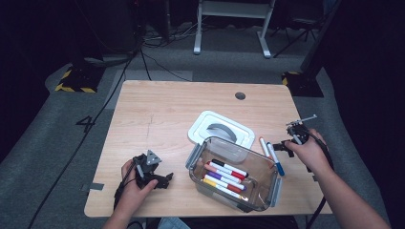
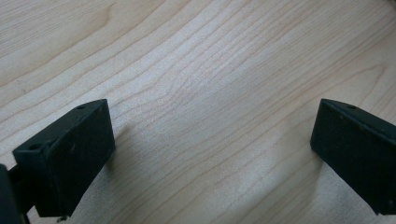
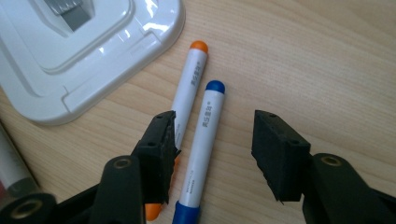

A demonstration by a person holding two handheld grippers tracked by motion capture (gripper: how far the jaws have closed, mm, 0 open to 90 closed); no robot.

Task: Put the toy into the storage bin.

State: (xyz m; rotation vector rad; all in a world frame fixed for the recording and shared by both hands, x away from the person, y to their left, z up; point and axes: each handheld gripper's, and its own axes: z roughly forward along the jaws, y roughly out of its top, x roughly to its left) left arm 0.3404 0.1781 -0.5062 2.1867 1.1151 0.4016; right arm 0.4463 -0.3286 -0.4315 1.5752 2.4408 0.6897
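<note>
Two white markers lie side by side on the wooden table right of the container: a blue-capped marker (image 1: pixel 275 159) (image 3: pixel 205 135) and an orange-capped marker (image 1: pixel 263 147) (image 3: pixel 191 79). My right gripper (image 1: pixel 282 146) (image 3: pixel 217 142) is low over them and open. The blue marker lies between its jaws with a gap on each side, and its left jaw sits over the orange marker's barrel. My left gripper (image 1: pixel 165 180) (image 2: pixel 210 149) rests open at the front left, with bare wood between its jaws.
A clear plastic container (image 1: pixel 274 188) with grey latches stands at the front middle and holds several coloured markers (image 1: pixel 224 176). Its white lid (image 1: pixel 220 128) (image 3: pixel 70 60) lies just behind it. A round cable hole (image 1: pixel 240 95) is near the table's far edge.
</note>
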